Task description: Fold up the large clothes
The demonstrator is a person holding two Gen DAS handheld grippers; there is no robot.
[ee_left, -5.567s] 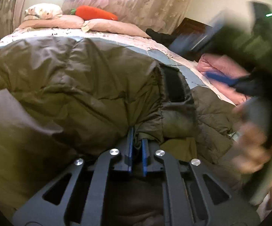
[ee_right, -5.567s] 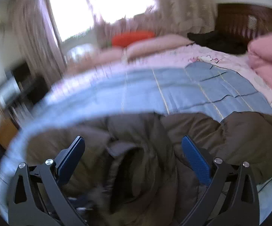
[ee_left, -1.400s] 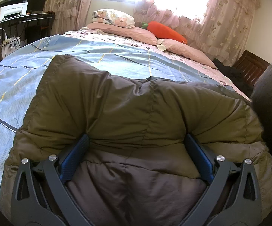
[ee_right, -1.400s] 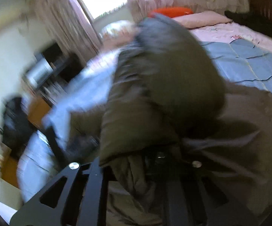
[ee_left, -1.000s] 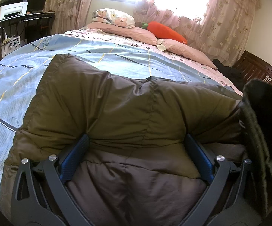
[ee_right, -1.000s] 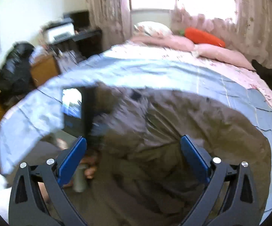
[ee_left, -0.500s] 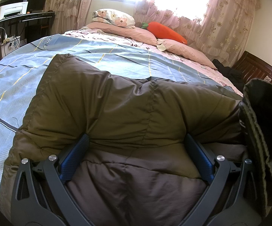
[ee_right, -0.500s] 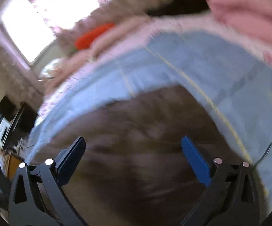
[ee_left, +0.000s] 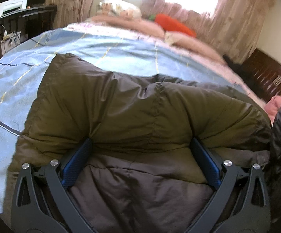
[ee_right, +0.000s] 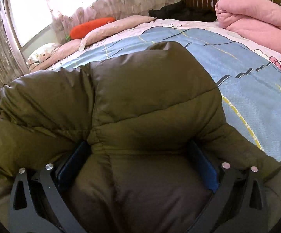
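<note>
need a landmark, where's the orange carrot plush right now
The carrot plush lies on the pink pillows beside the window curtains.

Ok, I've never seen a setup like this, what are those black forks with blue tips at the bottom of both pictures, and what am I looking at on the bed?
There is no robot here. A person holds a two-finger gripper in each hand, and each carries a wide-angle camera looking forward along its fingers. One picture comes from the left gripper, the other from the right gripper. The blue strips are the finger pads.

On the blue quilted bedspread lies a puffy olive-green padded jacket, partly folded. Both grippers are wide open and pressed into it, padding bulging between the fingers; neither pinches anything.

Further back are pillows, a carrot-shaped cushion and a folded pink blanket.
</note>
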